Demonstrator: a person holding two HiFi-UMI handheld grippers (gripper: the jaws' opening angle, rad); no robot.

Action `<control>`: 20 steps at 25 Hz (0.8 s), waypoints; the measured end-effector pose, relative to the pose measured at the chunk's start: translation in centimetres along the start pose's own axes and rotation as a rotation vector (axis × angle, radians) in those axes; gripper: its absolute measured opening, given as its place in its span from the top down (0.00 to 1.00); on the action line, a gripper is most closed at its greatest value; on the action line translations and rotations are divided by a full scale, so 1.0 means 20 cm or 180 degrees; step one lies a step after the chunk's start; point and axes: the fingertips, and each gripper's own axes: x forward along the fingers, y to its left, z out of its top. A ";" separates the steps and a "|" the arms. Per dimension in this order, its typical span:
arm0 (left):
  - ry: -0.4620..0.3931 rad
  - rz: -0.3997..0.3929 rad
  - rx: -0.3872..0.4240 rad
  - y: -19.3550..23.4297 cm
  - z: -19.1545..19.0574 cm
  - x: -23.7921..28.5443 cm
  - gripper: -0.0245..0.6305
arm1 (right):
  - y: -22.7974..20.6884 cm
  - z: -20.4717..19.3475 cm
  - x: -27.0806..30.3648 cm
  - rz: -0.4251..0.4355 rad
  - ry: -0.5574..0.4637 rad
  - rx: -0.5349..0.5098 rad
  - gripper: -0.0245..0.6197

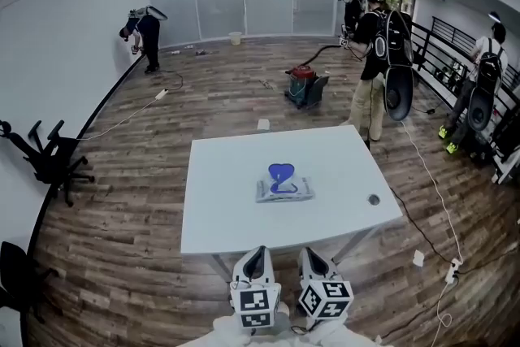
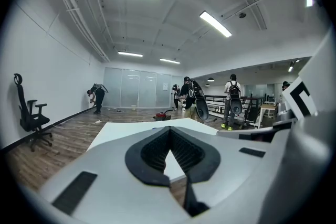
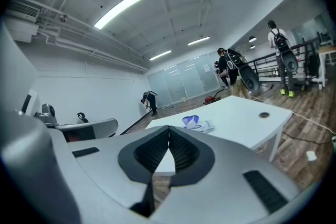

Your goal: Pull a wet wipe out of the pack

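A wet wipe pack (image 1: 284,189) lies flat near the middle of the white table (image 1: 219,215), its blue flip lid (image 1: 281,173) standing open. The right gripper view shows the same pack (image 3: 197,124) far ahead on the tabletop. Both grippers are held low, before the table's near edge and well short of the pack. My left gripper (image 1: 257,258) is shut, its dark pads (image 2: 157,152) meeting at the tips with nothing between them. My right gripper (image 1: 313,258) is shut too, pads (image 3: 181,153) touching and empty.
A round cable hole (image 1: 373,199) sits near the table's right edge. A red floor machine (image 1: 302,85) and a person with a backpack (image 1: 378,53) stand beyond the table. Black office chairs (image 1: 49,158) stand by the left wall. Cables (image 1: 431,191) run along the floor at right.
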 end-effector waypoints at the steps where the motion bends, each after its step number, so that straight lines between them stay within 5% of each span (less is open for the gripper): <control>1: 0.0004 0.0006 -0.0009 0.00 0.00 0.03 0.96 | -0.02 0.01 0.02 0.0001 0.0007 0.0006 0.95; 20: 0.0035 0.0000 0.0058 -0.14 0.06 0.52 0.96 | -0.40 0.18 0.34 -0.0024 0.0023 0.0122 0.95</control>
